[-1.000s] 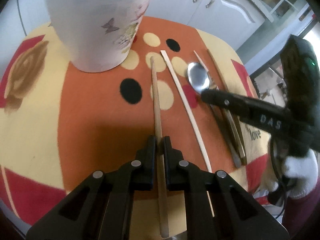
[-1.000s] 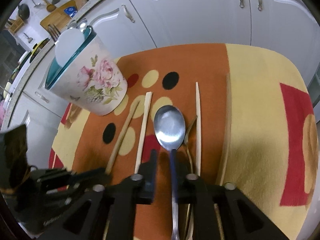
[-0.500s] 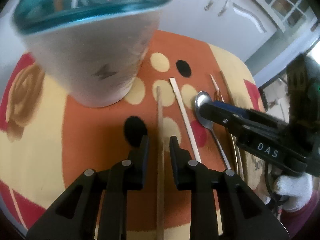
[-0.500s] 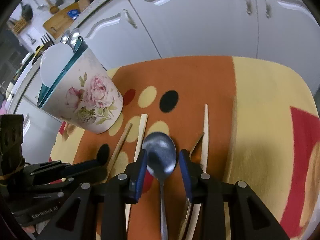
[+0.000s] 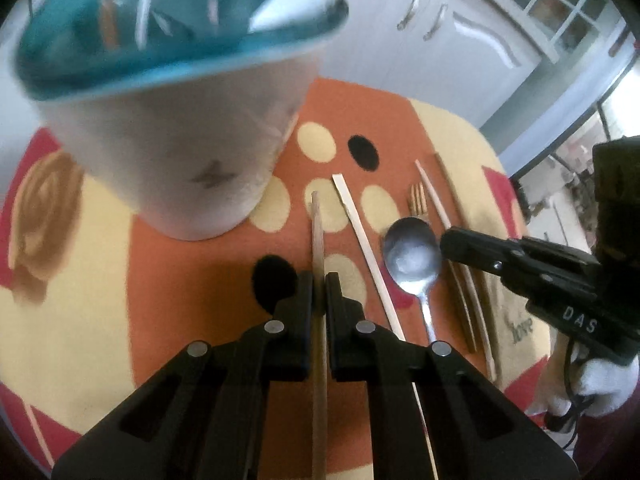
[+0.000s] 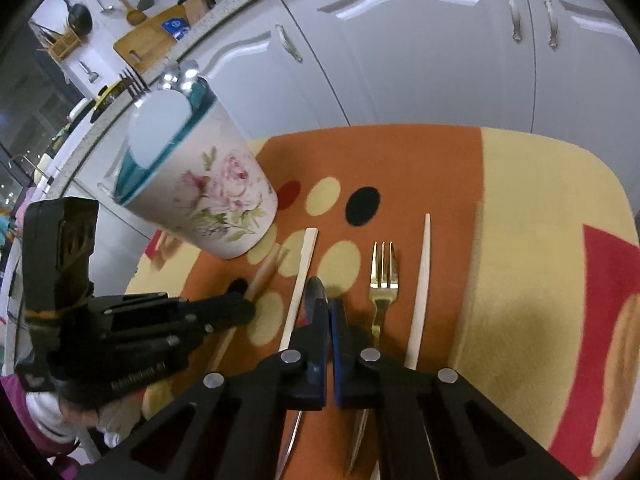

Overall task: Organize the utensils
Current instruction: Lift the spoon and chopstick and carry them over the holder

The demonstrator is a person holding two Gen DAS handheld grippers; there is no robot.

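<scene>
Left gripper (image 5: 319,280) was clamped on wooden chopstick (image 5: 316,224), just closed. Right gripper (image 6: 329,307) was clamped on spoon (image 6: 316,290), just closed. Floral holder (image 5: 180,160) stood at 11 o'clock. Both should be lifted level and tipped handle-down over the rim, judged.

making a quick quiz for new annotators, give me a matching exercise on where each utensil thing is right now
Things:
1. brown chopstick
2. spoon
3. gold fork
4. floral cup

Places:
a. standing on the cloth, utensils inside
b. lying on the cloth, ungripped
c. between the jaws of the left gripper
d. between the jaws of the right gripper

Pairs: 1-c, 2-d, 3-b, 4-a

Both pairs of jaws have just been closing, each on its utensil.
</scene>
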